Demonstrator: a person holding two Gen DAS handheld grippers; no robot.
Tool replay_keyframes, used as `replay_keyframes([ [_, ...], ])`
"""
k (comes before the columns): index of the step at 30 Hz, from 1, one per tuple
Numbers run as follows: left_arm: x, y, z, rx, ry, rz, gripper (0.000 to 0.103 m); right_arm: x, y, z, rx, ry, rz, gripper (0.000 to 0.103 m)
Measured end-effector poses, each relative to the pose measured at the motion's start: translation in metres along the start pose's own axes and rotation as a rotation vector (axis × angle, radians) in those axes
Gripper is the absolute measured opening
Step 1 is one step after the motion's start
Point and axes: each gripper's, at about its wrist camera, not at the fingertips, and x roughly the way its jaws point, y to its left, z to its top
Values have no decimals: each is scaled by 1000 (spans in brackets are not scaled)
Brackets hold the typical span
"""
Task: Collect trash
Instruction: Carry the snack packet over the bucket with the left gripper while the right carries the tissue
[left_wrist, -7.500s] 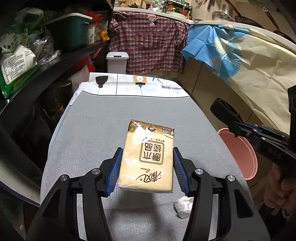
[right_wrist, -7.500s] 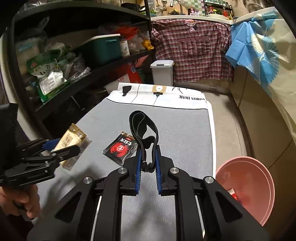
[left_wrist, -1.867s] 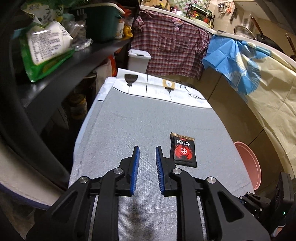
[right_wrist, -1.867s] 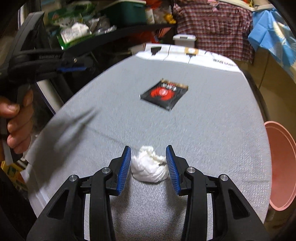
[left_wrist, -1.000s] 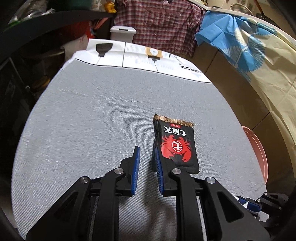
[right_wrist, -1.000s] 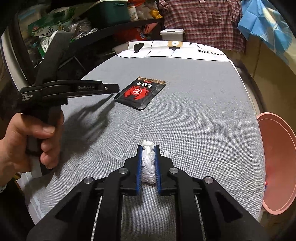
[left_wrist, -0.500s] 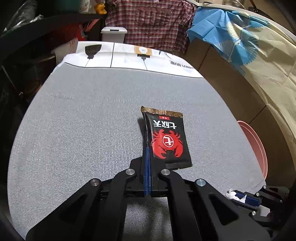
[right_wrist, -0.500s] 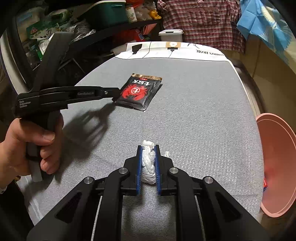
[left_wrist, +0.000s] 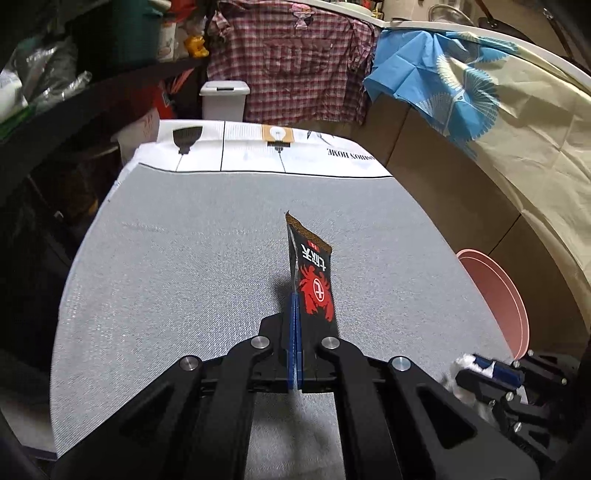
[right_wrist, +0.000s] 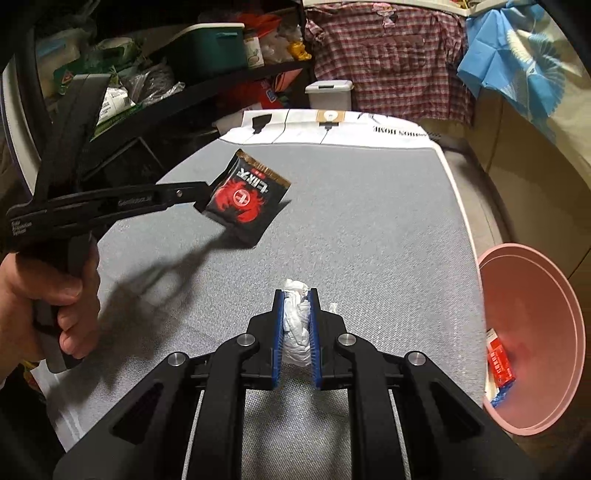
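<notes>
My left gripper (left_wrist: 295, 306) is shut on the edge of a black snack wrapper (left_wrist: 314, 277) with a red crab print and holds it up off the grey table (left_wrist: 177, 266). The wrapper (right_wrist: 245, 201) and the left gripper (right_wrist: 201, 197) also show in the right wrist view, above the wrapper's shadow. My right gripper (right_wrist: 296, 295) is shut on a crumpled white tissue (right_wrist: 296, 321), just above the table near its front. The right gripper (left_wrist: 480, 365) with the tissue shows at the lower right of the left wrist view.
A pink bin (right_wrist: 535, 332) stands on the floor beside the table's right edge, with a red packet (right_wrist: 498, 363) inside. A white lidded bin (left_wrist: 223, 99) stands beyond the far end. Cluttered black shelves (right_wrist: 147, 96) run along the left.
My left gripper closed on the wrapper's edge and has lifted it off the table, so it hangs upright. My right gripper still holds the tissue, slightly raised.
</notes>
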Motion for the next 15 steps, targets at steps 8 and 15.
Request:
replay_keyframes([
  [8, -32, -10, -2, 28, -44, 11, 0, -18, -11, 6, 11, -48, -42, 13],
  [15, -53, -18, -4, 45, -74, 6, 0, -37, -15, 10, 12, -96, -78, 13],
])
